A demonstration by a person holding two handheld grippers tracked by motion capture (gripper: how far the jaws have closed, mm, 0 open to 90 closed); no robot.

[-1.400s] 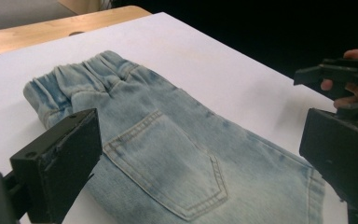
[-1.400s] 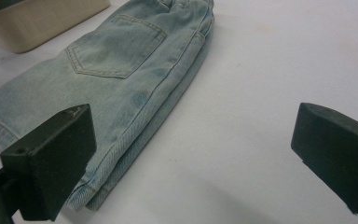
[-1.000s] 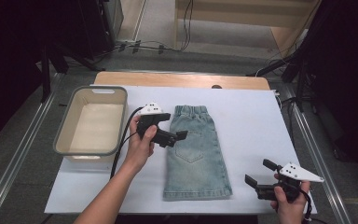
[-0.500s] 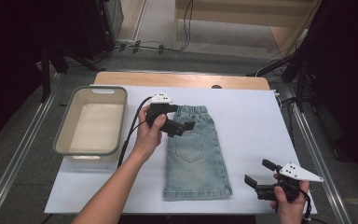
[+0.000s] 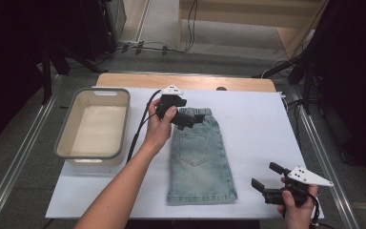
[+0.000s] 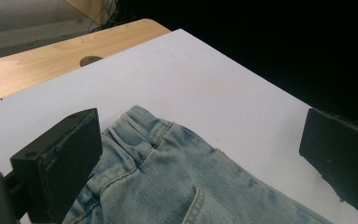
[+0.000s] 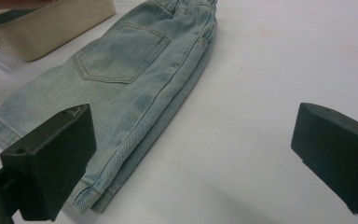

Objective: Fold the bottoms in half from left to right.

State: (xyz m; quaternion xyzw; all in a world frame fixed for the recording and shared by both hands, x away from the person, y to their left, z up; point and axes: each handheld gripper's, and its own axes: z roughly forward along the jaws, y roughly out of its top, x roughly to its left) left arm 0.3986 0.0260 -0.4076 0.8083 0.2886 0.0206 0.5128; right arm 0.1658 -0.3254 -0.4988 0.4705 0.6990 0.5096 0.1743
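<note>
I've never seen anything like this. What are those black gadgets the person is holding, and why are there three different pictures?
Those are hand-held grippers, each with two black jaws and a small camera. The high view looks down on the white table. The left gripper hovers at the waistband of the folded denim shorts, jaws apart. The right gripper waits near the table's front right corner, jaws also apart, holding nothing. A beige plastic bin sits to the left of the shorts. The other two pictures come from the grippers' own cameras: the left gripper view looks between its jaws at the waistband, and the right gripper view looks along the shorts' side and hem.
</note>
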